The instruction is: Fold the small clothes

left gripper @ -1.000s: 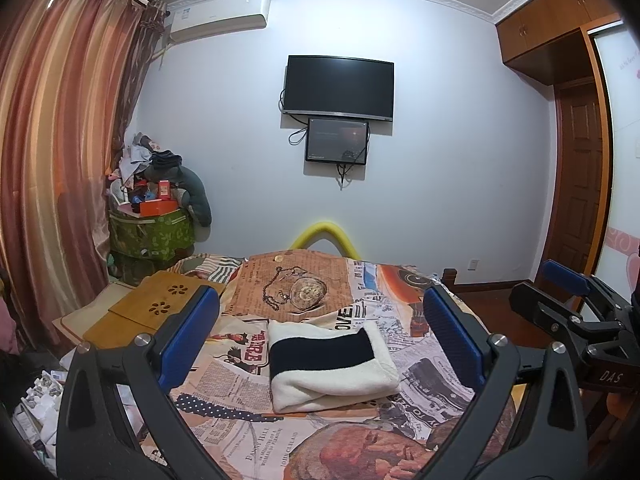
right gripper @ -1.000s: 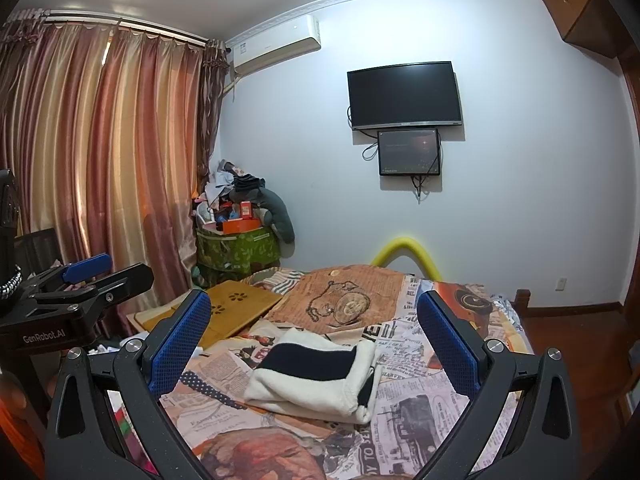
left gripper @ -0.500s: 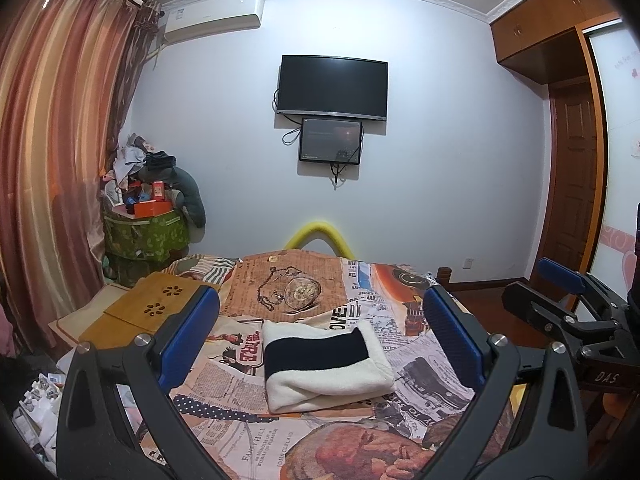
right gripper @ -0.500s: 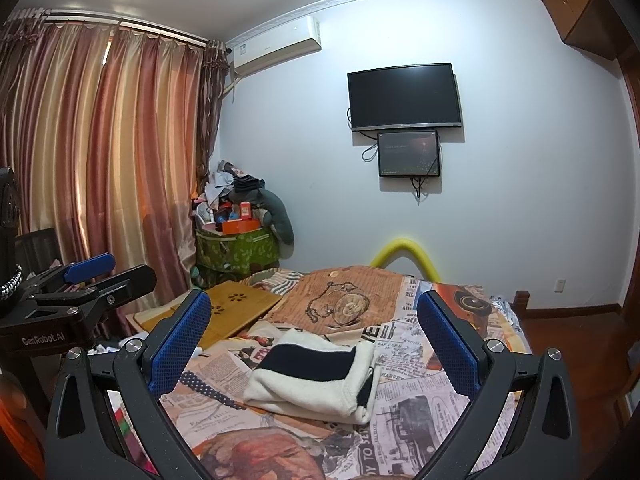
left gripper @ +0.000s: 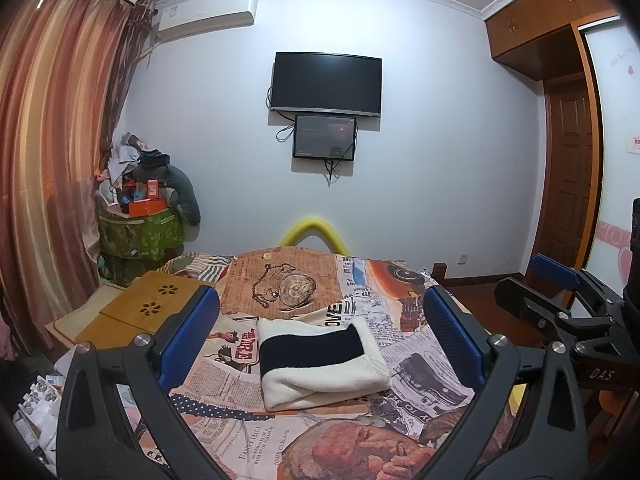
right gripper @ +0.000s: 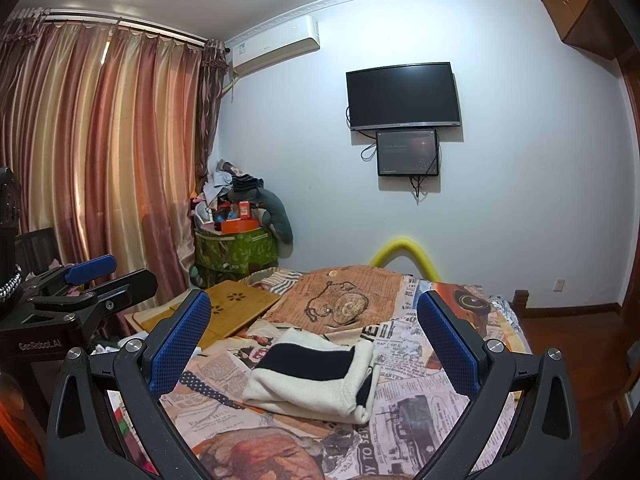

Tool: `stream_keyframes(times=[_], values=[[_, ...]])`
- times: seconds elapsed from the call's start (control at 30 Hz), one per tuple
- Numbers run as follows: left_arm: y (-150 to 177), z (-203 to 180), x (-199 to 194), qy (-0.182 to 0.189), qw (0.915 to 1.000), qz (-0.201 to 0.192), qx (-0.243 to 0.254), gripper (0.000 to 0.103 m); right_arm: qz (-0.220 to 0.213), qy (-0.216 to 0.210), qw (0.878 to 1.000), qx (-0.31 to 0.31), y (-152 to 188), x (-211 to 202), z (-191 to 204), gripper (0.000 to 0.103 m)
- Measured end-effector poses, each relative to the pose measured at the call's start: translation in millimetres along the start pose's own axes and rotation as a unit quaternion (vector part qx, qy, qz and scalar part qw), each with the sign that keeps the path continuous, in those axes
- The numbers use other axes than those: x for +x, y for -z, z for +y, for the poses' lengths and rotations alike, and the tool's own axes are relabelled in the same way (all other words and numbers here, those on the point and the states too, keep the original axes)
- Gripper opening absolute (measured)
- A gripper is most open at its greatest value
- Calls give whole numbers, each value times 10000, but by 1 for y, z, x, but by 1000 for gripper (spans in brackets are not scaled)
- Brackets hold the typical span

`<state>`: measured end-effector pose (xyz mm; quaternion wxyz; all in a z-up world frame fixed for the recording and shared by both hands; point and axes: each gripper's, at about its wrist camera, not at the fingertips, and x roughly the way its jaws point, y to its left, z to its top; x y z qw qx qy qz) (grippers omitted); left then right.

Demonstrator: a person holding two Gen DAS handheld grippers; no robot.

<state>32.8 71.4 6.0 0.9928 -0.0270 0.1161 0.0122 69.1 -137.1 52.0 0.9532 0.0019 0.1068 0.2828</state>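
The black left claw with blue pads (left gripper: 320,340) and the matching right claw (right gripper: 314,344) both hang level, jaws spread wide, gripping nothing.

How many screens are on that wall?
2. A large black TV hangs on the far wall, and a smaller screen sits just below it, touching its lower edge. Nothing suggests a hidden third.

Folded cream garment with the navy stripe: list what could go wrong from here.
1. The folded garment looks loosely stacked, its right-side layers uneven; lifting one layer could undo the fold.
2. Both the left gripper and right gripper are open and off the cloth; closing low could pinch the bedspread too.
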Motion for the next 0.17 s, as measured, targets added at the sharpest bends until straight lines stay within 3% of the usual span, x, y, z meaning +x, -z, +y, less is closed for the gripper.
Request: stream_keyframes(times=[0.17], values=[[1,3,1,2,10000,32,-32,103,17,6,10000,-2,0,1,0,102]])
